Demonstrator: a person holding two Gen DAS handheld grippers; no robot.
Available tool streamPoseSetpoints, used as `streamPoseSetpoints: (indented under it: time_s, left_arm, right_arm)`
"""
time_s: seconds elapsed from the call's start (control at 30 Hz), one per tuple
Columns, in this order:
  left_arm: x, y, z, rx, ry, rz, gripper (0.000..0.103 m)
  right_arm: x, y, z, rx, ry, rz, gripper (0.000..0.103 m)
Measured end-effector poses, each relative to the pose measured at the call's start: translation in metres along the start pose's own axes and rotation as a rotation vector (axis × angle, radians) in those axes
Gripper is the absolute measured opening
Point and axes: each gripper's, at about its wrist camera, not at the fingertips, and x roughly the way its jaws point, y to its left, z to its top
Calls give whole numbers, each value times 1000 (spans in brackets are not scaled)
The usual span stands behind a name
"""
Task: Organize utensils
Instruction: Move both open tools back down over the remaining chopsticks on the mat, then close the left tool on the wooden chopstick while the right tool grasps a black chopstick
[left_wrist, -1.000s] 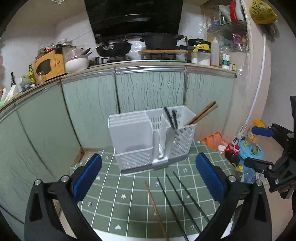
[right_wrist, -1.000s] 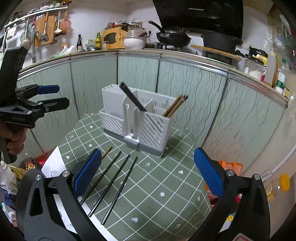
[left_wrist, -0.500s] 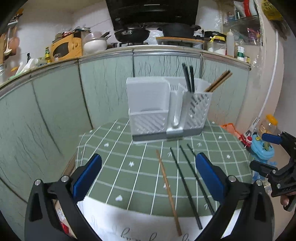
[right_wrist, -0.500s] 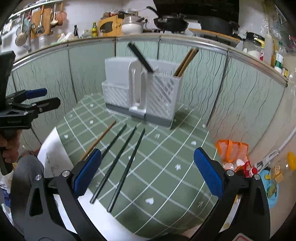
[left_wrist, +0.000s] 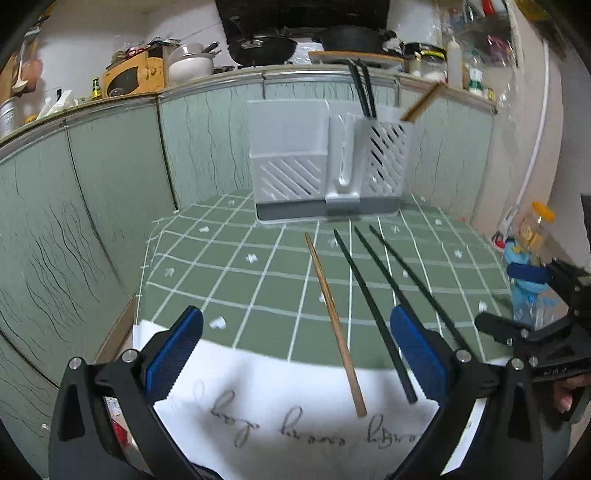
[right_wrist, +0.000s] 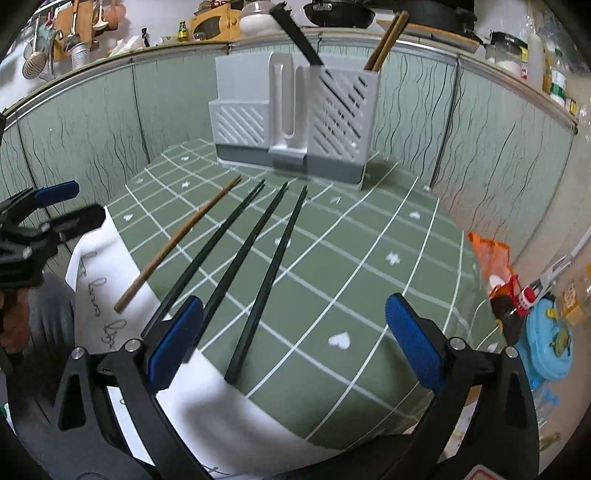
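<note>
Green mat (left_wrist: 229, 280) | chopsticks (right_wrist: 255, 258) ahead of both open grippers | contact unclear

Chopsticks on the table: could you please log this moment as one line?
left gripper open, empty | right gripper open, empty | wooden chopstick and three black chopsticks on table | holder holds others

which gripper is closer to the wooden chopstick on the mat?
Left. The wooden chopstick lies between the left gripper's open fingers; from the right gripper it lies off to the left, beyond the black chopsticks.
</note>
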Motion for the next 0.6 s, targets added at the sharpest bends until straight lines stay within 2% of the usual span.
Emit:
streamPoseSetpoints:
  time_s: [0.07,0.13,0.3,0.37,0.53,0.6]
  left_arm:
    - [1,-7,-8,17,9,4,99]
    - [4,-11,-15,19,24,-1,93]
    - [13,-17,-29,17,70,-4,73]
    - [15,-20,-33,18,84,-12,70]
    - [22,-29,-42,32,114,-7,54]
    - [26,-31,-46,29,127,-7,45]
  right_arm:
    - [2,1,-4,8,9,3,87]
    - [5,3,-8,7,18,-2,83]
    - [12,7,-16,12,46,-6,65]
    - [14,9,-19,16,51,1,63]
    - [20,14,-25,9,68,9,45]
    - [20,17,-26,0,59,-1,44]
